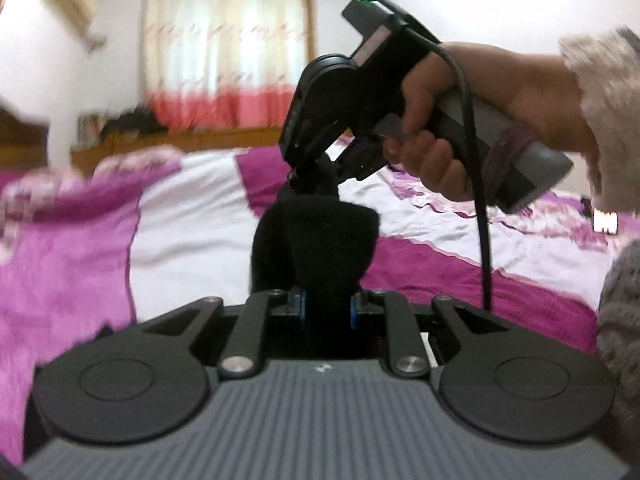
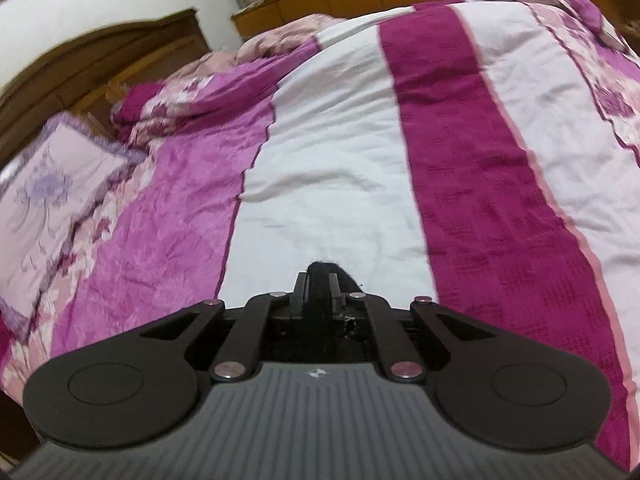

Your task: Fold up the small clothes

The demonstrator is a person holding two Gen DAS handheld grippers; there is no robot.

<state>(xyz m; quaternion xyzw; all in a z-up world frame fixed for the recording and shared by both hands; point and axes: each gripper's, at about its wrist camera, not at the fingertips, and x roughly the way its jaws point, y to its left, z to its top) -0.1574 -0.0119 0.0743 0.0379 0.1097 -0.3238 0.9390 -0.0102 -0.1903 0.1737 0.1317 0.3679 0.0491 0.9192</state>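
Sock stretches from the left hand-held gripper at bottom centre up to the right hand-held gripper; both pinch it above the bed.

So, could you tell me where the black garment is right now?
The black garment is off the bed, stretched between the two grippers: the left wrist view shows the left gripper clamping one end and the right gripper gripping the other, above the quilt.
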